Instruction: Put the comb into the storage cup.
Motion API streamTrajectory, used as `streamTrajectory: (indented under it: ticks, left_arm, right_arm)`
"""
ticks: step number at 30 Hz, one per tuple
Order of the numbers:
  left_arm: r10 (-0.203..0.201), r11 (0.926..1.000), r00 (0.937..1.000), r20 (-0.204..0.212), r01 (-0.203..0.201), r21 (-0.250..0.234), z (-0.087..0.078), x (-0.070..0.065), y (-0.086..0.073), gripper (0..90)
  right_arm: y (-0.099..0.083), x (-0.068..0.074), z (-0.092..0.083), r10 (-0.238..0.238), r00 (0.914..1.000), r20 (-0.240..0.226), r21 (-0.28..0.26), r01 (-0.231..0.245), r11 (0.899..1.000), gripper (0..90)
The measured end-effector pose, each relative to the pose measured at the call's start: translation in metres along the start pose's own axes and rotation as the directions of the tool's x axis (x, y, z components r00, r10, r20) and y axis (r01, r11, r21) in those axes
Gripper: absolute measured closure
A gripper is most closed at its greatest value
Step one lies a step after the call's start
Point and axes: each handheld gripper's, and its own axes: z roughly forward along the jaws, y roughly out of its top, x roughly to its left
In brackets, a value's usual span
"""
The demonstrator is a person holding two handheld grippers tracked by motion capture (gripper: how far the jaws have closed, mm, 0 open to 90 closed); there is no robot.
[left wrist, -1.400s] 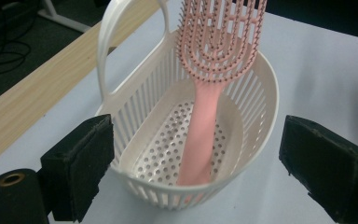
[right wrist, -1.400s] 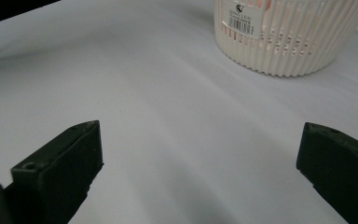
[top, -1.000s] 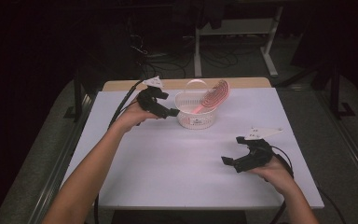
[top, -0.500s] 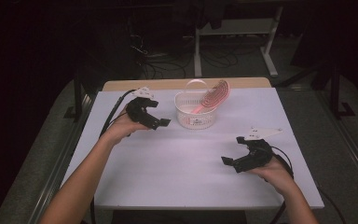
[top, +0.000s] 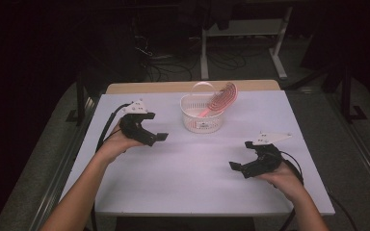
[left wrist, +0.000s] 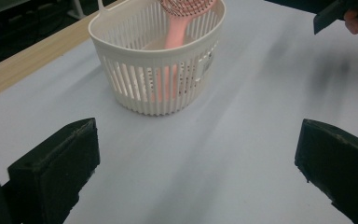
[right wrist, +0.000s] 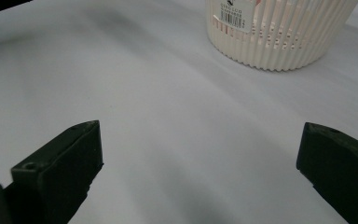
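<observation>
A white slatted basket (top: 203,118) stands at the far middle of the white table, with a pink hairbrush (top: 218,100) leaning inside it, head up over the right rim. The left gripper view shows the same basket (left wrist: 161,79) and hairbrush (left wrist: 179,21) ahead of my open left gripper (left wrist: 196,172). In the high view my left gripper (top: 149,135) hovers left of the basket with nothing between its jaws. My right gripper (top: 242,167) stays low at the near right, open and holding nothing. Its own view has the basket (right wrist: 275,32) beyond the right gripper (right wrist: 200,168).
The white table top (top: 192,168) spreads between the two hands. A wooden strip (top: 173,86) runs along its far edge. Behind it, in the dark, stand a white metal frame (top: 250,38) and loose cables (top: 164,57) on the floor.
My left gripper has drawn back from the basket, moving left and toward the person. The right gripper has stayed in place.
</observation>
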Motion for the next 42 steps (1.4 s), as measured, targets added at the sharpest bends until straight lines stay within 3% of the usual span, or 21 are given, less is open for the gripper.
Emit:
streamTrajectory:
  ticks: [18, 42]
  left_arm:
    - [-0.050, 0.9984, 0.9987, -0.011, 0.050, -0.026, -0.018, -0.017, -0.045, 0.0]
    - [-0.076, 0.9964, 0.9959, -0.049, 0.074, -0.041, -0.041, -0.036, -0.092, 0.0]
  right_arm:
    - [0.000, 0.000, -0.001, 0.000, 1.0000, 0.000, -0.007, 0.000, 1.000, 0.0]
    - [0.000, 0.001, 0.000, 0.000, 1.0000, 0.004, -0.003, 0.000, 1.000, 0.0]
